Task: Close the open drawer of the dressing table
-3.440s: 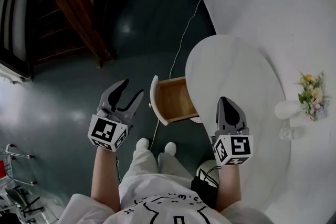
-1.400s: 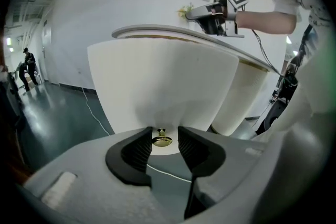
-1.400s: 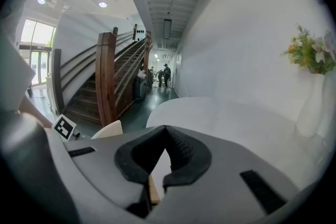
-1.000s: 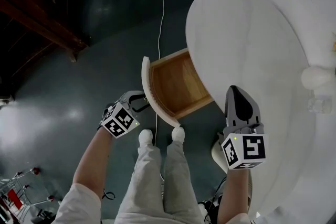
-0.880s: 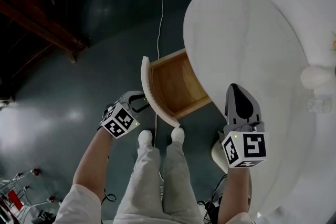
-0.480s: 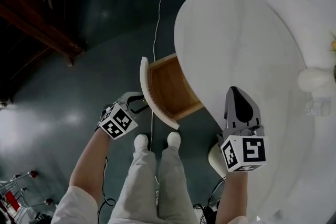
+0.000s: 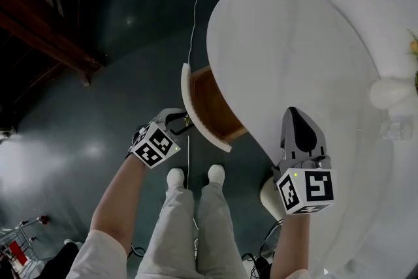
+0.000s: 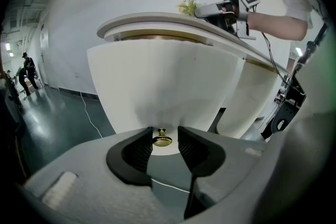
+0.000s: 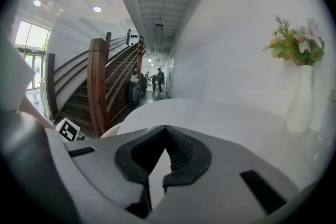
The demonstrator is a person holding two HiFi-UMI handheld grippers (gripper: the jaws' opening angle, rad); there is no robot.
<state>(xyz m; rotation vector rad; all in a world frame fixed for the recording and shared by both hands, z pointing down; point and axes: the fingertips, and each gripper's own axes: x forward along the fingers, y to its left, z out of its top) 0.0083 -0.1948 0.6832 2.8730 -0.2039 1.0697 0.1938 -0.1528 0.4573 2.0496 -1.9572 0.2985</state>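
Observation:
The dressing table's white oval top overhangs a drawer with a curved white front and a wooden inside, of which a narrow strip shows. My left gripper is at the drawer front. In the left gripper view its jaws stand open on either side of the small gold knob, and the white front fills the view ahead. My right gripper hovers over the table top's near edge, shut and empty, with its tips meeting.
A white vase with flowers stands at the table's far right by the wall. A thin cable runs across the dark floor. A wooden staircase rises to the left. The person's shoes are below the drawer.
The drawer has slid further in under the table top, so less wood shows. My left gripper has moved along with its front toward the table. The right gripper holds about the same place.

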